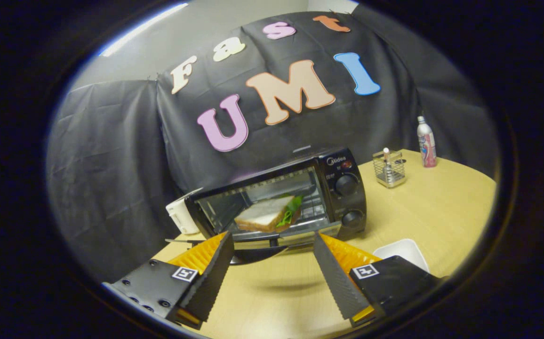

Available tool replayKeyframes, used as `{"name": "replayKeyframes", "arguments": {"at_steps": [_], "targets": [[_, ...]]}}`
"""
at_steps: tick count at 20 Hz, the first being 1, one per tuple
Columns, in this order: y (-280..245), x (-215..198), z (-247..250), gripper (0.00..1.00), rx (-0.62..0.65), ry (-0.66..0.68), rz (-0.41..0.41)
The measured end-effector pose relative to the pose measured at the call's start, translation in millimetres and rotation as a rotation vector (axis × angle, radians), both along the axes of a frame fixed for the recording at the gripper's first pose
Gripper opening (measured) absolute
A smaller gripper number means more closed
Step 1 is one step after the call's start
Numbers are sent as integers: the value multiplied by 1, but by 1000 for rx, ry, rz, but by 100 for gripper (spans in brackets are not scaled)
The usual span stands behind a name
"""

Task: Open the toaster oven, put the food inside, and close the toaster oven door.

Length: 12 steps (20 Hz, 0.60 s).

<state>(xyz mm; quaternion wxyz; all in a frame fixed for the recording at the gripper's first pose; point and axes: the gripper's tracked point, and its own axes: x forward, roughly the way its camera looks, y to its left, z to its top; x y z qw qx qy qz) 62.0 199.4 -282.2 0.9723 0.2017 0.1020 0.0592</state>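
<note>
The gripper [272,245] gapes empty just before the open toaster oven [281,197], where the sandwich [265,214] seemingly rests inside.

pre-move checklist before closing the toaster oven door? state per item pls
1. Food inside: ok. The sandwich sits in the toaster oven cavity.
2. Food clear of the door's swing: cannot tell; its front edge lies near the opening.
3. Door state: not ok yet. It is folded down, open, just ahead of the jaws.
4. Gripper: ok. Jaws open, holding nothing, apart from the door.
5. Approach path: ok. Bare table between the jaws and the door; the white dish lies off beside the right-hand jaw.
6. Oven footing: cannot tell whether it will slide when the door is pushed.
</note>
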Motion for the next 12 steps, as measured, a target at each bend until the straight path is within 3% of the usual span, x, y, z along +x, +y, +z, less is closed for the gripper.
{"name": "replayKeyframes", "arguments": {"at_steps": [6,12], "targets": [[-2,27,22,100,7,-58,-37],[-3,60,49,100,-145,-159,-85]]}}
